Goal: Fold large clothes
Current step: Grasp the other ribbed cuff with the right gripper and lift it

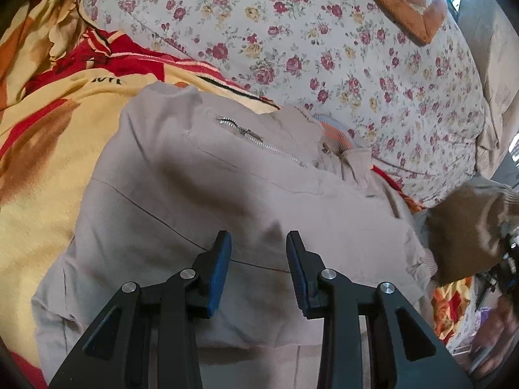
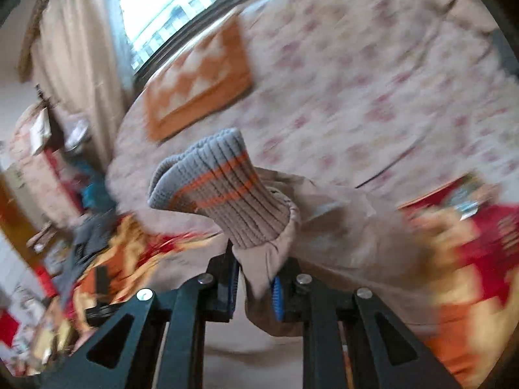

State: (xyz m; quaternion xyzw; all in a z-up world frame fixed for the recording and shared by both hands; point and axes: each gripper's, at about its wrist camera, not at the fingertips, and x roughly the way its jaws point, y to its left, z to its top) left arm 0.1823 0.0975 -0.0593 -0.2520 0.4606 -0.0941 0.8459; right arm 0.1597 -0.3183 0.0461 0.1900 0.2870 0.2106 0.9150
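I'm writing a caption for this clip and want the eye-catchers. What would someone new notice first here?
First, the ribbed knit sleeve cuff with grey and orange stripes, sticking up from the right gripper, whose blue pads pinch the beige sleeve just below it. Next, the beige zip-up jacket spread on the yellow and red blanket, with the left gripper open above it. Behind lies a rose-print bedspread.
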